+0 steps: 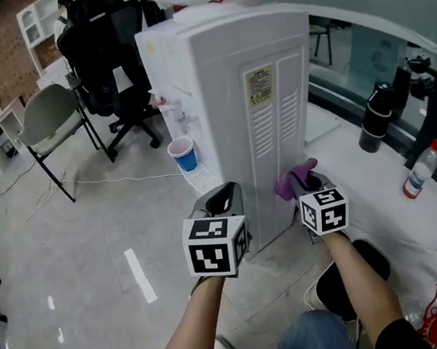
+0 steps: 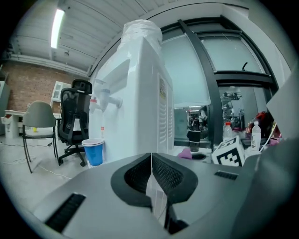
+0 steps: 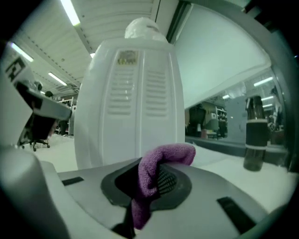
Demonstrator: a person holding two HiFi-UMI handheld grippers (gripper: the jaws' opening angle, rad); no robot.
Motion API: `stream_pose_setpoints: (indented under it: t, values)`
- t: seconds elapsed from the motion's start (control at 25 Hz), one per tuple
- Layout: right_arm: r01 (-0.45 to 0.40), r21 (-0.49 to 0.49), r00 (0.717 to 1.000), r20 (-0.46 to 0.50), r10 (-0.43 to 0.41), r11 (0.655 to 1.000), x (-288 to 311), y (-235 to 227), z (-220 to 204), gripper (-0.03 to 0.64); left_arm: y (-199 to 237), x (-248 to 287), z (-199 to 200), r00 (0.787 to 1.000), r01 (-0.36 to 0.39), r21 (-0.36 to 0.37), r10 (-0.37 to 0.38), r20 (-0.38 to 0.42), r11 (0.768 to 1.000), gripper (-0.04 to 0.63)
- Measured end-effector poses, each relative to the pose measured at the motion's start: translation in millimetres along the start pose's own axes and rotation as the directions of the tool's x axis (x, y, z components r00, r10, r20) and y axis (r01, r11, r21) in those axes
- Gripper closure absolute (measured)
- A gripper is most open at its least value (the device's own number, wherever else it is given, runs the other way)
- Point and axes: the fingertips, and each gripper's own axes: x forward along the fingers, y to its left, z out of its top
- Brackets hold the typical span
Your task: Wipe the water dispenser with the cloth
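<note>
Poking from right gripper — cloth; dispenser ahead

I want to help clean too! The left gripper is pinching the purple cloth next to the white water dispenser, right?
Not the left: the right gripper is pinching the purple cloth next to the white water dispenser, as the right gripper view shows.

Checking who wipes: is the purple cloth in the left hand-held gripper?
No, the purple microfibre cloth is clamped between the jaws of the right hand-held gripper.
</note>
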Motion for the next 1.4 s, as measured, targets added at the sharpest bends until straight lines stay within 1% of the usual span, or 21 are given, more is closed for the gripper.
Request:
stream_pose_setpoints:
  t: [0.12, 0.28, 0.44, 0.56, 0.72, 0.84, 0.92, 1.04, 1.4]
  values:
    - [-0.032, -0.044, 0.996, 0.087, 0.036, 0.999, -20, 3, 65, 0.572, 3, 1, 6, 1.0, -0.005, -0.008, 0.005, 0.009, 1.0, 0.568]
    - [-0.058, -0.107, 0.98, 0.181, 0.077, 0.993, -46, 12, 145, 0.572, 4, -1, 14, 1.0, -0.005, -0.012, 0.005, 0.015, 1.0, 0.568]
    - [-0.072, -0.211, 0.962, 0.244, 0.123, 0.975, -64, 29, 214, 0.572, -1, -1, 26, 1.0, 0.008, -0.017, -0.008, 0.022, 1.0, 0.567]
    - [-0.083, -0.268, 0.943, 0.29, 0.163, 0.96, -76, 45, 260, 0.572, -2, -3, 33, 0.999, 0.01, -0.028, -0.009, 0.033, 1.0, 0.568]
    - [-0.049, -0.336, 0.917, 0.357, 0.176, 0.941, -89, 60, 319, 0.572, 2, -4, 41, 0.998, 0.008, -0.027, -0.007, 0.059, 1.0, 0.568]
    - [-0.029, -0.365, 0.9, 0.395, 0.183, 0.931, -94, 70, 357, 0.572, 7, -4, 40, 0.998, 0.0, -0.03, 0.002, 0.059, 1.0, 0.568]
    - [-0.025, -0.378, 0.893, 0.407, 0.19, 0.926, -91, 77, 372, 0.572, 8, -3, 39, 0.998, 0.002, -0.031, 0.0, 0.06, 1.0, 0.568]
    - [-0.033, -0.373, 0.89, 0.411, 0.197, 0.927, -83, 82, 380, 0.572, 9, -2, 41, 0.998, -0.002, -0.017, 0.004, 0.064, 1.0, 0.568]
    - [-0.039, -0.322, 0.897, 0.405, 0.175, 0.946, -73, 73, 352, 0.572, 2, -1, 41, 0.998, -0.007, 0.002, 0.007, 0.067, 1.0, 0.568]
